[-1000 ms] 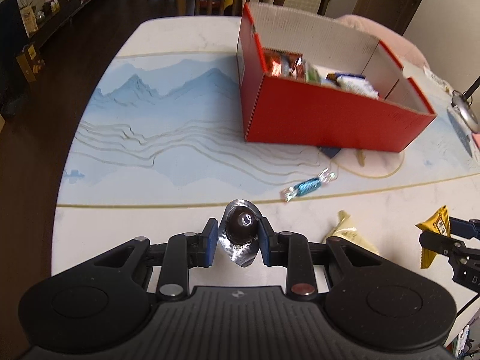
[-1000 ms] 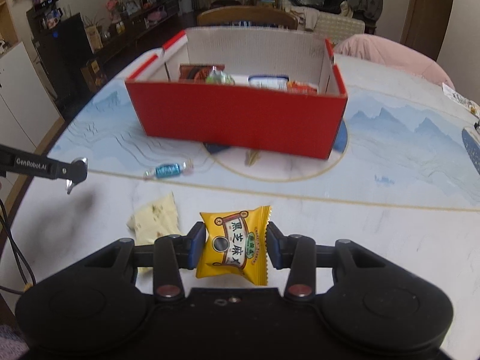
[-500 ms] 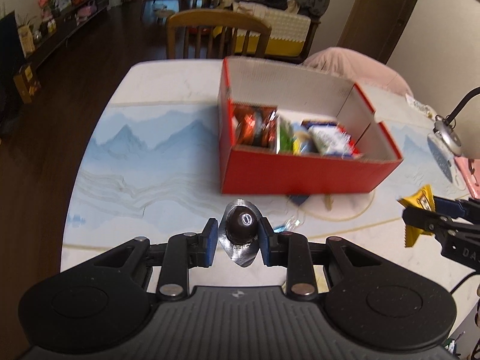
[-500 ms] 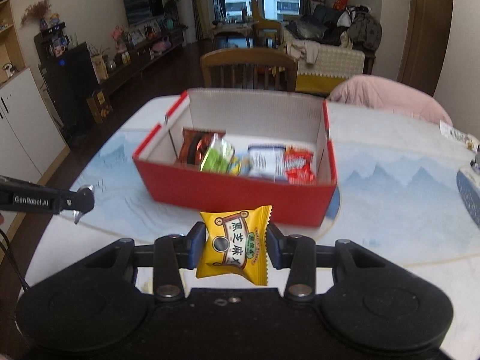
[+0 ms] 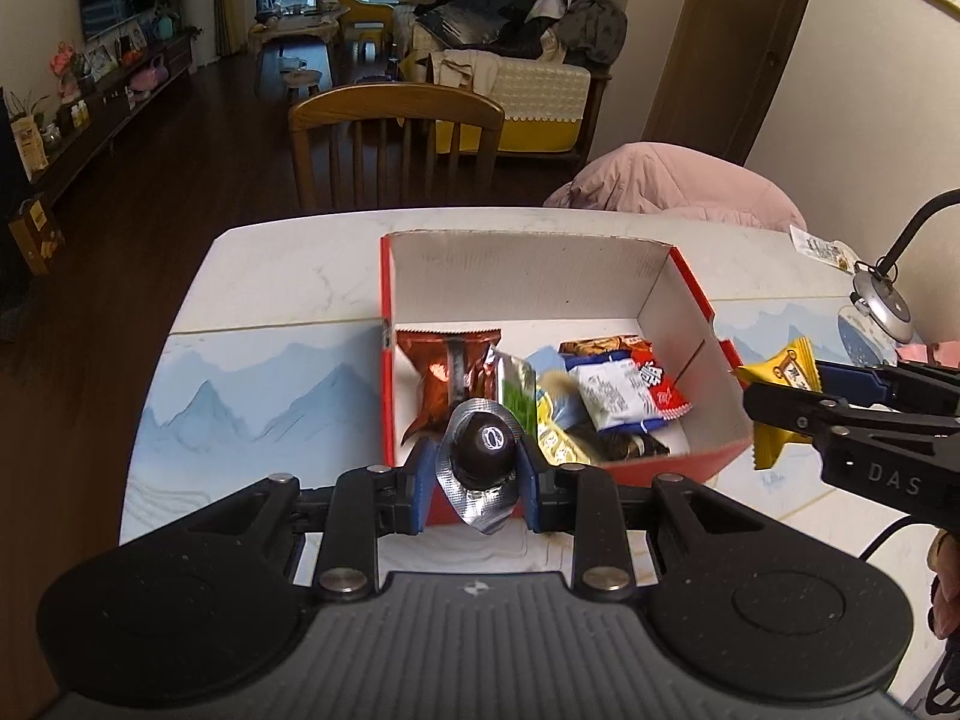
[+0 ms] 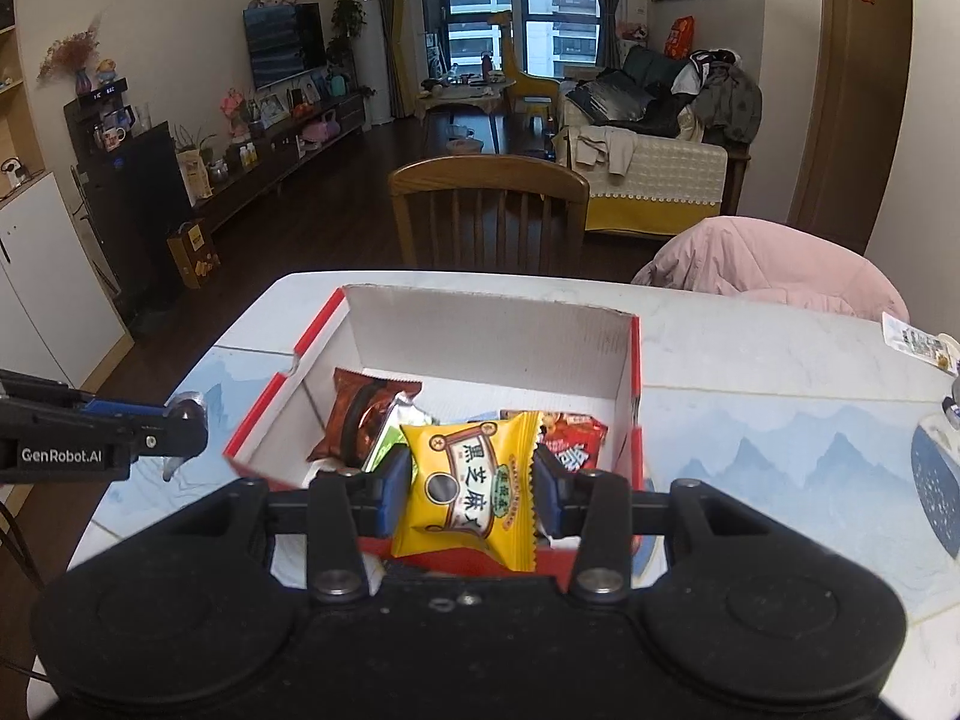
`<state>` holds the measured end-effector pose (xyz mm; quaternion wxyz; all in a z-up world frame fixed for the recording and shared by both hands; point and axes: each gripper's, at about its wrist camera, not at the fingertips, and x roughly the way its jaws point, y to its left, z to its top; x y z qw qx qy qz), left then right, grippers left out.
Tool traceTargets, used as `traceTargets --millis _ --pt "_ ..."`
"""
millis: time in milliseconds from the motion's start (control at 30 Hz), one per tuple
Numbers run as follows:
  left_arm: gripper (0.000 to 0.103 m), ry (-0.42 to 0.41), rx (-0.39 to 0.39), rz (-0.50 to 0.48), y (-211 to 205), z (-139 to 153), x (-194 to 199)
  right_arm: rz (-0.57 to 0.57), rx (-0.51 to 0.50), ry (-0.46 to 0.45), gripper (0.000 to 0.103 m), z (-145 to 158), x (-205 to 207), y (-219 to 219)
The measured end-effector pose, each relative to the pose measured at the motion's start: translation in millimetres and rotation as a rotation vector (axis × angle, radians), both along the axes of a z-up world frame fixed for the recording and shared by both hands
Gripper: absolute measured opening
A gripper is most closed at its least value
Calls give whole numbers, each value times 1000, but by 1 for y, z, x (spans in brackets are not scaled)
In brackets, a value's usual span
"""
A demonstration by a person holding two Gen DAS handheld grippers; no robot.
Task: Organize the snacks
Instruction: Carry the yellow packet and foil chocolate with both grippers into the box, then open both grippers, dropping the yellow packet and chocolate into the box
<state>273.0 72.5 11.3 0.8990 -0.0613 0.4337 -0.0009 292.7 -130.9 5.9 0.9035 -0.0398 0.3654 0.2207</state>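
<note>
An open red box (image 5: 696, 294) (image 6: 635, 360) with a white inside stands on the table, holding several snack packets (image 5: 618, 396) (image 6: 360, 414). My left gripper (image 5: 477, 468) is shut on a dark round chocolate in a silver foil wrapper (image 5: 482, 450), held above the box's near left corner. My right gripper (image 6: 471, 495) is shut on a yellow snack packet (image 6: 471, 480) with black characters, above the box's near wall. In the left wrist view the right gripper (image 5: 780, 390) and its yellow packet (image 5: 786, 366) hover by the box's right wall. The left gripper (image 6: 186, 429) shows at the left of the right wrist view.
The table (image 5: 270, 276) carries a blue mountain-print mat (image 5: 240, 396). A wooden chair (image 5: 396, 144) stands behind the table, and a pink jacket (image 5: 678, 186) lies at the far right. A lamp head (image 5: 882, 300) and a small packet (image 5: 825, 249) sit by the right edge.
Both grippers have risen and come forward over the red box, each with its snack still held. The loose sweets on the near table have dropped out of view.
</note>
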Motion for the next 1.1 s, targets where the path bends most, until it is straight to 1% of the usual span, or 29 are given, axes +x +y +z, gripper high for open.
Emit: traceTargets --millis 267,467,633,833,1100 --pt "28 36 34 10 -6 -15 41 11 -34 21 41 -14 39 6" --pt "28 76 53 13 -9 -32 72 11 -43 66 41 -33 68 7" --pt "28 116 53 11 -12 -51 95 30 -56 120 41 -55 88 11" --pt "28 172 74 4 -19 -78 112 60 -88 169 41 -84 101 20" --pt "28 223 90 1 -23 -101 122 78 -101 202 41 -103 110 23"
